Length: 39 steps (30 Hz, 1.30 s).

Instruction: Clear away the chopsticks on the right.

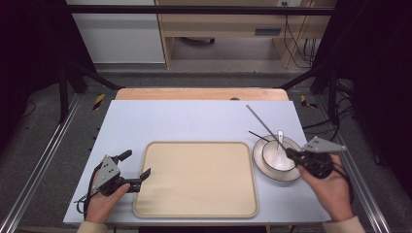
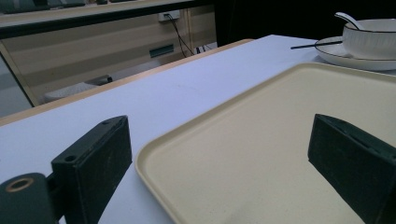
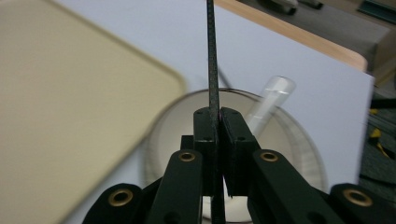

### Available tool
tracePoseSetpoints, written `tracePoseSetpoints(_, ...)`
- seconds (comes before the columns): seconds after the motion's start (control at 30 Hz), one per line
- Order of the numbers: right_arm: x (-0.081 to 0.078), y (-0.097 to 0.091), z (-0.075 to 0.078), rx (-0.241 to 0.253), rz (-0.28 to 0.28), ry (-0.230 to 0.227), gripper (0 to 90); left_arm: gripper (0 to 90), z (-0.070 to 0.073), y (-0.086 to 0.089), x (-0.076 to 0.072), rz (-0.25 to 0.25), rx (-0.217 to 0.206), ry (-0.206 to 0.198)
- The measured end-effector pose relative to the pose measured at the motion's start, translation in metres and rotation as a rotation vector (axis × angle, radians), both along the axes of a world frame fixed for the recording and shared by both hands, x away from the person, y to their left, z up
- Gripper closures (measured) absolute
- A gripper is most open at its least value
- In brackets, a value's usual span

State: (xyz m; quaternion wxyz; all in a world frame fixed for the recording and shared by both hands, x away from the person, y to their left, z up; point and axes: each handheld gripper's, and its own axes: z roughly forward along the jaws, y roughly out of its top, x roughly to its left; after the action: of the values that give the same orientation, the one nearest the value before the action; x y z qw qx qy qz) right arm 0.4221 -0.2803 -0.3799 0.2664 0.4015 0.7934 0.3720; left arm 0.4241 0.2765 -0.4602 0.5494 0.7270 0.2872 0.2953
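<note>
High view: the right gripper (image 1: 293, 154), raised over the bowl (image 1: 279, 156), pinches a chopstick (image 1: 263, 124) angled up and away.

Left gripper view: the left gripper (image 2: 224, 161) is spread, straddling the tray (image 2: 261, 140) corner.

Right gripper view: both pads clamp the chopstick (image 3: 212, 60).

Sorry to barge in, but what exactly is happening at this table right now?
A person works with a gripper in each hand. The right gripper is shut on a thin dark chopstick and holds it above the white bowl, which sits on a plate with a spoon inside. The left gripper waits open at the left edge of the beige tray.
</note>
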Motion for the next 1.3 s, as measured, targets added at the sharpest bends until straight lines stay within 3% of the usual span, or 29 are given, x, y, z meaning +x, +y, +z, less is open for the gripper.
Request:
tracePoseSetpoints(0.03, -0.015, 0.024, 0.0, -0.006, 0.039, 0.013, 85.4, 6.1, 0.0, 0.0, 0.0, 0.0, -0.001, -0.001)
tracePoseSetpoints(0.17, -0.034, 0.068, -0.012, -0.05, 0.101, 0.052, 85.4, 6.0, 0.0, 0.0, 0.0, -0.001, -0.004, 0.001)
tracePoseSetpoints(0.2, -0.034, 0.068, -0.012, -0.05, 0.101, 0.052, 85.4, 6.0, 0.0, 0.0, 0.0, -0.001, -0.004, 0.001)
tracePoseSetpoints(0.27, -0.04, 0.094, -0.03, -0.083, 0.131, 0.104, 85.4, 6.0, 0.001, 0.001, 0.0, 0.0, -0.003, -0.003)
tracePoseSetpoints(0.37, -0.04, 0.107, -0.045, -0.08, 0.139, 0.15, 85.4, 6.0, 0.001, 0.001, 0.0, 0.0, -0.005, -0.005)
tracePoseSetpoints(0.5, -0.038, 0.113, -0.056, -0.092, 0.138, 0.172, 85.4, 6.0, 0.001, 0.001, 0.0, -0.003, -0.003, -0.002)
tracePoseSetpoints(0.7, -0.031, 0.118, -0.073, -0.07, 0.111, 0.228, 85.4, 6.0, 0.001, -0.001, 0.0, -0.005, -0.003, -0.002)
tracePoseSetpoints(1.03, -0.031, 0.121, -0.08, -0.041, 0.117, 0.246, 85.1, 6.1, 0.001, -0.001, 0.0, -0.007, -0.005, -0.001)
tracePoseSetpoints(1.13, -0.03, 0.121, -0.081, -0.044, 0.125, 0.247, 84.0, 6.1, 0.0, -0.001, 0.0, -0.008, -0.006, -0.001)
tracePoseSetpoints(1.3, -0.033, 0.115, -0.067, -0.003, 0.111, 0.188, 74.9, 6.0, 0.0, 0.0, 0.0, -0.007, -0.011, 0.003)
